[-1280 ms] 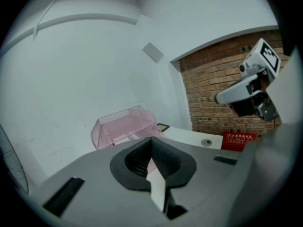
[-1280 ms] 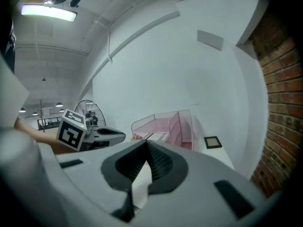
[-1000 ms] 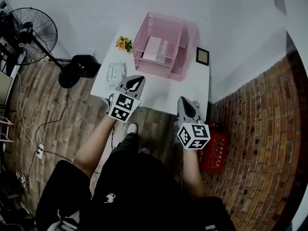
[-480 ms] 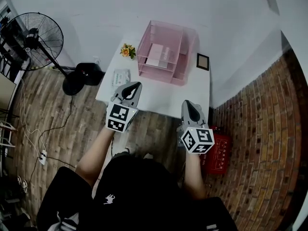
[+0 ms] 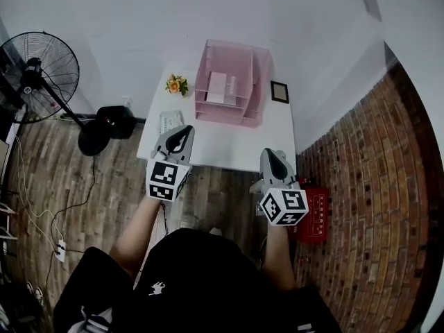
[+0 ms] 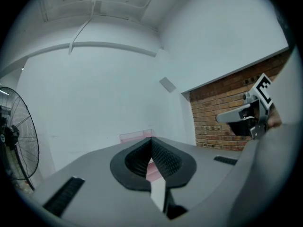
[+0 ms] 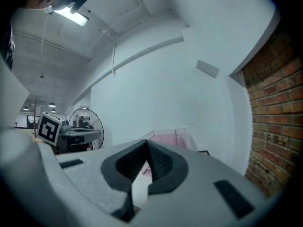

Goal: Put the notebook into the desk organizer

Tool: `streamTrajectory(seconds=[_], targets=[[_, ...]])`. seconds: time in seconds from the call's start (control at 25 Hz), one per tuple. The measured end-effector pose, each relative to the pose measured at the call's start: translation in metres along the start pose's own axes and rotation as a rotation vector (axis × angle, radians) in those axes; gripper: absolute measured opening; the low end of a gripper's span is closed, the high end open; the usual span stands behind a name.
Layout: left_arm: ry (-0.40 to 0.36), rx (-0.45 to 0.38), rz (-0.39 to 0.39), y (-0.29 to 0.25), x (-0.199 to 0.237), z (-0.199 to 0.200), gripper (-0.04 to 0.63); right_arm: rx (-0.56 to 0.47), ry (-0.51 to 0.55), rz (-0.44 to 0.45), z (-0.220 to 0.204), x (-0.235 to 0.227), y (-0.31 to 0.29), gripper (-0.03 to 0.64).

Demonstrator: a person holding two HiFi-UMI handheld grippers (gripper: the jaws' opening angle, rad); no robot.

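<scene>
The pink desk organizer (image 5: 229, 82) stands at the back of the white table (image 5: 222, 144). A pale notebook (image 5: 218, 87) lies inside it on a tray. Both grippers hover at the table's near edge, pointing level at the organizer and away from it. My left gripper (image 5: 183, 133) is shut with nothing between its jaws, and so is my right gripper (image 5: 275, 156). In the left gripper view the closed jaws (image 6: 151, 142) point at the organizer (image 6: 136, 136). The right gripper view shows closed jaws (image 7: 146, 144) before the organizer (image 7: 166, 138).
On the table are a small flower pot (image 5: 177, 84), a tissue pack (image 5: 168, 121) and a dark picture frame (image 5: 279, 91). A standing fan (image 5: 35, 61) is at the left. A red box (image 5: 316, 212) sits on the floor by the brick wall.
Both grippers have drawn back from the table toward the person and risen. The table and organizer now look smaller and farther off.
</scene>
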State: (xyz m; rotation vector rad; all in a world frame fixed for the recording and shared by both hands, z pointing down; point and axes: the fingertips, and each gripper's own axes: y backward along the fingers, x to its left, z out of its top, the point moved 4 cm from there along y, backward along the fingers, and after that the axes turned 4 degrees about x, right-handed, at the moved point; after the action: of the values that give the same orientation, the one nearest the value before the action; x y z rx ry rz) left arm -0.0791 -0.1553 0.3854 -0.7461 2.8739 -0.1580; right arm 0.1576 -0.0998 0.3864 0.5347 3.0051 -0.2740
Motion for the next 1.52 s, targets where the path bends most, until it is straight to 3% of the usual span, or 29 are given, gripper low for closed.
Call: streamTrajectory(seconds=[0.16,0.76,1.52], targets=[[-0.033,-0.009,-0.021,0.017,0.016,-0.002,0.005,-0.004,0.003,-0.034,0.003,0.022,0.006,0.002],[-0.043,-0.055,-0.096,0.060,0.059,-0.015,0.005,-0.043,-0.009,-0.156,-0.001,0.085,0.024,0.002],[-0.059,-0.078,-0.157,0.068,0.068,-0.013,0.005,-0.047,-0.009,-0.191,-0.002,0.107,0.027,0.002]])
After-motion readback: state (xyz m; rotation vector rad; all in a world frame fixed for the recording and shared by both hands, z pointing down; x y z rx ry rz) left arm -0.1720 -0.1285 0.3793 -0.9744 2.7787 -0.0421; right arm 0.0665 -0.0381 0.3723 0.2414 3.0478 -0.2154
